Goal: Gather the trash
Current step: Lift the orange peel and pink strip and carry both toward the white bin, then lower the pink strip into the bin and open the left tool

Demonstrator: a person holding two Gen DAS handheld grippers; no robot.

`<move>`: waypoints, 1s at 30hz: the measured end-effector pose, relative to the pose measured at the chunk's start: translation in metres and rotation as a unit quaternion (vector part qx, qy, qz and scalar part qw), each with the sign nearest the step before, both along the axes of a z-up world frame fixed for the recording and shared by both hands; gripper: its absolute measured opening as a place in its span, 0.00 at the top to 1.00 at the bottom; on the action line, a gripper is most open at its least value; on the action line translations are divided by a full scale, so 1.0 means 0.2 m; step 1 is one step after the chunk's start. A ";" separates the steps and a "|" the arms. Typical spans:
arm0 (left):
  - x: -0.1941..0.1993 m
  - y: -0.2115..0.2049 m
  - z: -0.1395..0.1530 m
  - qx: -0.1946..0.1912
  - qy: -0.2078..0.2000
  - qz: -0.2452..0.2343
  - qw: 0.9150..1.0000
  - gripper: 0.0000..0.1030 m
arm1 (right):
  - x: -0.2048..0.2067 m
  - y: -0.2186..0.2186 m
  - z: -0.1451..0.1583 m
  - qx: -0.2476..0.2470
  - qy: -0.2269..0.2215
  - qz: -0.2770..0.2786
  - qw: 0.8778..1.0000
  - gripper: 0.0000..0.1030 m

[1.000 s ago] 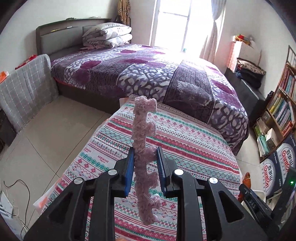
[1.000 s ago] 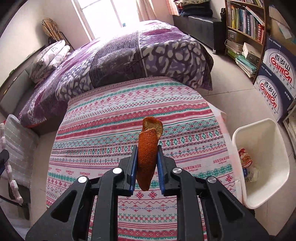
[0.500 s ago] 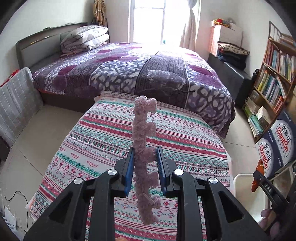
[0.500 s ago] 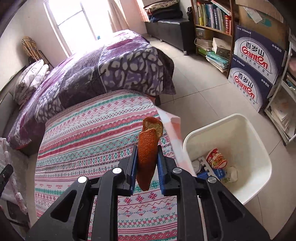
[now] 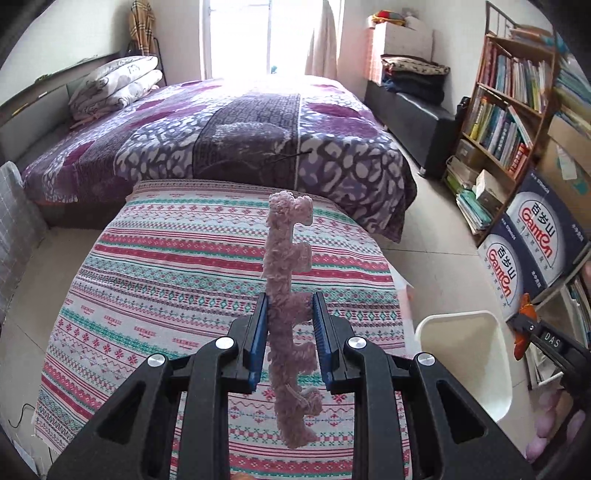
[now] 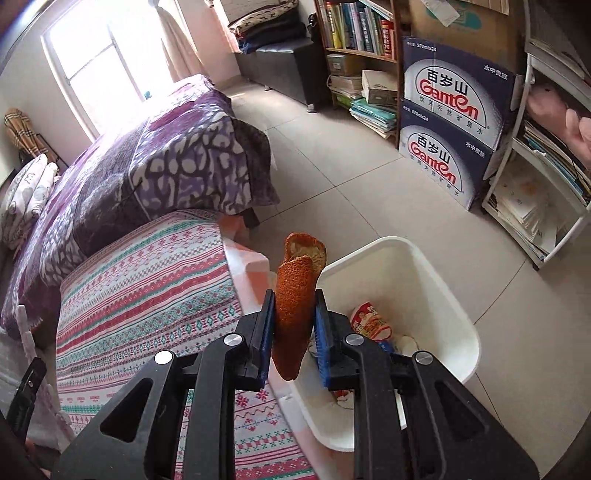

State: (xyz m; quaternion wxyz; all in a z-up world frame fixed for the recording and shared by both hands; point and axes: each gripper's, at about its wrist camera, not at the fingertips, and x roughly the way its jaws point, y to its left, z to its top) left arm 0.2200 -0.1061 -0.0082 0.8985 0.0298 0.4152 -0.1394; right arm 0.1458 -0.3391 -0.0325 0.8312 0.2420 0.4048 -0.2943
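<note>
My left gripper (image 5: 290, 321) is shut on a fuzzy pink strip (image 5: 286, 258) that stands up between its blue pads over the striped tablecloth (image 5: 166, 266). In the right wrist view my right gripper (image 6: 294, 317) is shut on an orange peel (image 6: 295, 291), held just over the near rim of the white trash bin (image 6: 439, 280). The bin holds a snack wrapper (image 6: 369, 321) and other scraps. In the left wrist view the same bin (image 5: 465, 354) sits at lower right, with the right gripper (image 5: 532, 332) and its peel beside it.
A bed with a purple patterned blanket (image 5: 240, 133) stands behind the table. Stacked water cartons (image 6: 450, 122), a bookshelf (image 6: 354, 33) and a white rack (image 6: 546, 184) line the tiled floor to the right. A grey checked cloth (image 5: 11, 221) hangs at far left.
Both grippers have swung to the right with their loads still gripped. The right gripper went from over the tablecloth to the bin's rim; the bin came into the left wrist view.
</note>
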 end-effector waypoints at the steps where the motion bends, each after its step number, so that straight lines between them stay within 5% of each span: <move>1: -0.01 -0.04 -0.01 -0.002 0.005 -0.009 1.000 0.77 | 0.00 -0.01 0.00 -0.001 0.001 -0.002 1.000 0.80; 4: -0.04 -0.15 -0.05 -0.010 0.019 -0.032 0.999 0.77 | -0.05 -0.07 0.01 0.003 0.000 -0.012 1.000 0.79; 8: -0.09 -0.29 -0.08 -0.016 0.025 -0.059 0.998 0.77 | -0.13 -0.16 0.02 -0.010 -0.008 -0.037 0.999 0.44; 12: -0.13 -0.42 -0.11 -0.018 0.034 -0.082 0.996 0.77 | -0.19 -0.23 0.04 -0.013 -0.014 -0.075 0.997 0.28; 21: -0.18 -0.63 -0.17 -0.043 0.067 -0.112 0.991 0.76 | -0.41 -0.48 0.08 0.006 -0.038 -0.158 0.987 0.21; 26: -0.18 -0.72 -0.23 -0.098 0.119 -0.132 0.979 0.76 | -0.46 -0.55 0.07 0.009 -0.043 -0.180 0.983 0.21; 30: -0.18 -0.76 -0.26 -0.157 0.169 -0.153 0.961 0.48 | -0.52 -0.59 0.09 0.001 -0.054 -0.197 0.979 0.19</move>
